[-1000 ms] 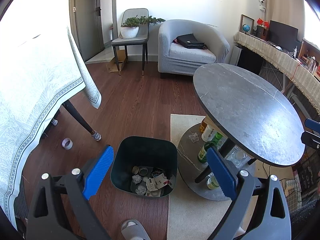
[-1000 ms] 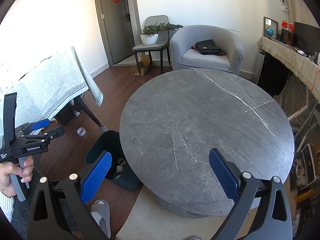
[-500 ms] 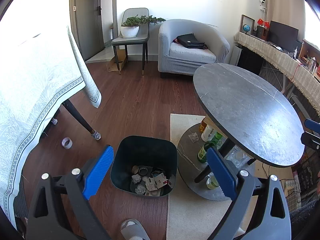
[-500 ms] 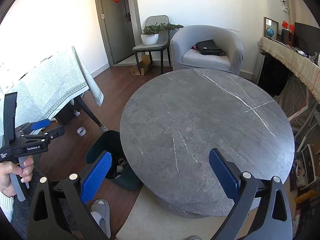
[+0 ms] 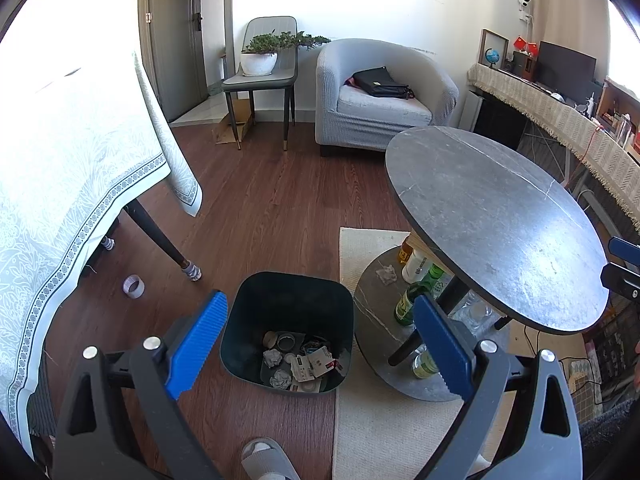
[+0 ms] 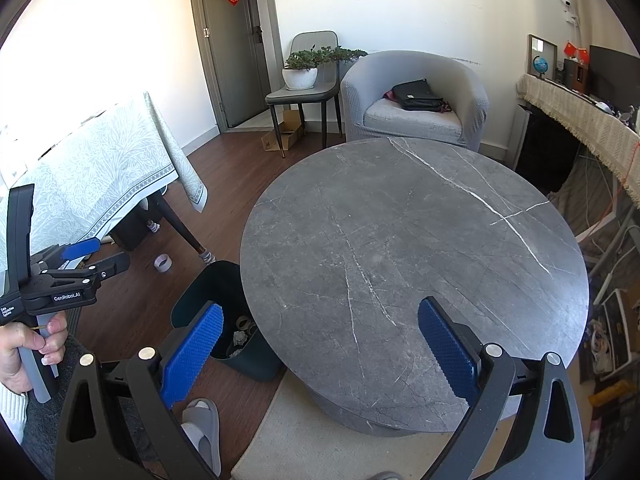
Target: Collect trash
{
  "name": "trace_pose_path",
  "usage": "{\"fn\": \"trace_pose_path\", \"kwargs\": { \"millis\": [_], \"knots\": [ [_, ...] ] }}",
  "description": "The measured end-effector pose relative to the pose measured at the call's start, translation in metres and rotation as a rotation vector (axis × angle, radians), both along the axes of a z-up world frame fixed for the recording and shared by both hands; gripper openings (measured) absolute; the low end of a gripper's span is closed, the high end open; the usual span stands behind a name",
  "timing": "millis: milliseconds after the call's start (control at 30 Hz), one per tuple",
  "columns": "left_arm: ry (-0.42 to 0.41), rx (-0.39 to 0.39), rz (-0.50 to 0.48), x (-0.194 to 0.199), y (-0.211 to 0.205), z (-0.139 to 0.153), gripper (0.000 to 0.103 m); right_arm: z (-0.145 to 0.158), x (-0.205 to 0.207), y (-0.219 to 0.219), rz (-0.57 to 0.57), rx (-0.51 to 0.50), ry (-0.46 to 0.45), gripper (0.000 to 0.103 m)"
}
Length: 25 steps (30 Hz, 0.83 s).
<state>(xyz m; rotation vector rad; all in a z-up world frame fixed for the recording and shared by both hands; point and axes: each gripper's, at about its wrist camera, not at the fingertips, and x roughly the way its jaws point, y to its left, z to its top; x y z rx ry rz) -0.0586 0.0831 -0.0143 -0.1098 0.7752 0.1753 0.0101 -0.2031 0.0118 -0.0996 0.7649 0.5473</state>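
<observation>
- The dark green square plastic trash bin (image 5: pixel 288 320) sits on the brown wood floor (image 5: pixel 272 208), tucked right against the edge of the round grey marble coffee table (image 6: pixel 400 248). Inside: crumpled paper balls, a tape roll and some torn wrappers (image 5: pixel 308 364).
- The left gripper (image 5: pixel 316 344) hangs above the bin with its blue pads spread wide, nothing between them.
- The right gripper (image 6: pixel 320 344) hovers over the near edge of the marble top, pads also wide apart and empty.
- The person's left hand (image 6: pixel 24 348) shows in the right view, wrapped around the left tool's handle.
- Under the tabletop, the lower shelf (image 5: pixel 372 292) has green and clear bottles (image 5: pixel 416 288) plus a small crumpled tissue (image 5: pixel 386 274).
- A little roll of tape (image 5: pixel 133 286) lies on the floor near the leg of the table with the pale patterned tablecloth (image 5: pixel 80 184).
- A grey slipper (image 5: pixel 268 460) pokes in at the bottom, just beside the cream rug (image 5: pixel 380 432).
- Compared with a second ago: basically nothing differs. Bin, trash and both tools sit in the same spots, pads equally wide.
</observation>
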Motion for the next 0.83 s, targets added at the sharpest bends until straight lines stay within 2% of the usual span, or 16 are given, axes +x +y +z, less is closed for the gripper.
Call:
{"fn": "trace_pose_path", "kwargs": {
  "millis": [833],
  "knots": [
    [0.008, 0.030, -0.003, -0.0004, -0.0039, -0.0014, 0.096, 0.0005, 0.0008, -0.0014, 0.006, 0.001, -0.003, 0.099]
  ]
}}
